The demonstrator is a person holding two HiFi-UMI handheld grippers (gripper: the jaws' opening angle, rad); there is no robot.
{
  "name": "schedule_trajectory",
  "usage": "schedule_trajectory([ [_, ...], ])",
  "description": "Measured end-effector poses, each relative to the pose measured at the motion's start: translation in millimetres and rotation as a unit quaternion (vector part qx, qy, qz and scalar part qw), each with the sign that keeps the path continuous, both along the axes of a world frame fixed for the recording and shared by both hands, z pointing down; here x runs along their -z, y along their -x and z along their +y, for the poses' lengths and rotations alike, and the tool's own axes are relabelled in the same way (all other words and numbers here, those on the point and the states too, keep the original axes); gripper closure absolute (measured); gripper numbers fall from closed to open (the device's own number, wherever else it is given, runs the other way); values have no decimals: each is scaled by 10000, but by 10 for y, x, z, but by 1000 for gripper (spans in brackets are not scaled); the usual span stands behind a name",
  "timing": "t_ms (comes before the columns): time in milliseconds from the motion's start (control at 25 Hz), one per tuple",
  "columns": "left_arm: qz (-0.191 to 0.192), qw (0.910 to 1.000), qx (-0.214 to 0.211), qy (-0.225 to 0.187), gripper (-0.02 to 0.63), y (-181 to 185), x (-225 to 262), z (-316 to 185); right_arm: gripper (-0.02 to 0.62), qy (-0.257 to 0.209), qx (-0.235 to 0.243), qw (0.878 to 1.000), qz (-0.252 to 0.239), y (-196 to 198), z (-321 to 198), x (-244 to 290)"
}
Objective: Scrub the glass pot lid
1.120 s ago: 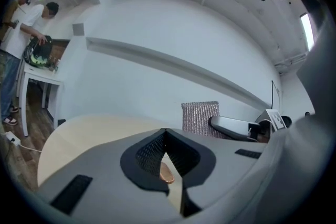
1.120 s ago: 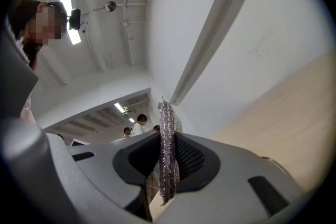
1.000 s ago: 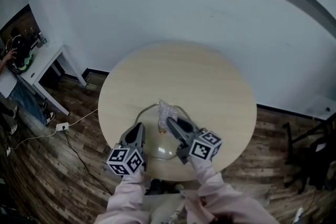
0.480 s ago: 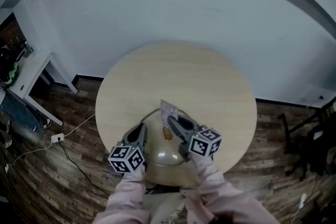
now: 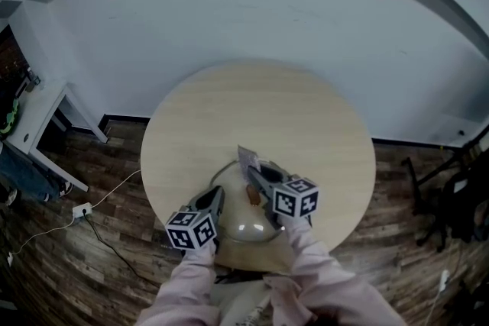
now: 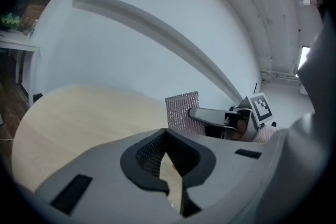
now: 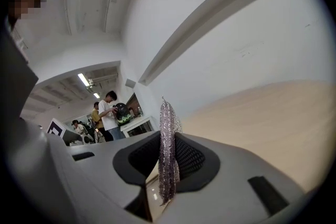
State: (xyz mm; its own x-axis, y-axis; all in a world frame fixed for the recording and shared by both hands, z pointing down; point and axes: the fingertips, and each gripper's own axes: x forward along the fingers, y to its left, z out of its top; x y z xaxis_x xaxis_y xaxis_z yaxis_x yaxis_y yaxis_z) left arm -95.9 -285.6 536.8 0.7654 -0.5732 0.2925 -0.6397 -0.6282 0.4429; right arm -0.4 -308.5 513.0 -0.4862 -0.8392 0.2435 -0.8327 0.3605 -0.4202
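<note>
The glass pot lid (image 5: 241, 219) lies on the round wooden table (image 5: 260, 103) near its front edge, with a brown knob (image 5: 250, 197) at its middle. My left gripper (image 5: 215, 198) sits at the lid's left rim. In the left gripper view its jaws (image 6: 166, 132) meet at the tips, with glass showing in the gap behind them. My right gripper (image 5: 253, 174) hovers over the lid's far part, shut on a silvery mesh scrub pad (image 5: 246, 157). The pad (image 7: 167, 155) stands upright between the right jaws. From the left gripper view the pad (image 6: 182, 112) and the right gripper (image 6: 198, 113) show just beyond.
The bare tabletop (image 6: 79, 113) stretches beyond the lid to a white wall. A white desk (image 5: 38, 114) stands at the left. A cable with a power strip (image 5: 80, 208) lies on the wood floor, and dark stands (image 5: 451, 202) are at the right. People (image 7: 107, 113) stand far off.
Both grippers stay at the lid. The left gripper has swung a little rightward along the rim. The right gripper with the pad has shifted slightly away from me.
</note>
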Motion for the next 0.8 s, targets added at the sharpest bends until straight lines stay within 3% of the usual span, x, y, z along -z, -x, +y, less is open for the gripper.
schedule_trajectory([
  [440, -78, 9988, -327, 361, 612, 59, -225, 64, 515, 659, 495, 9890, 1227, 134, -264, -336],
  [800, -81, 9986, -177, 493, 612, 171, -253, 79, 515, 1320, 687, 9624, 2272, 65, -361, -582],
])
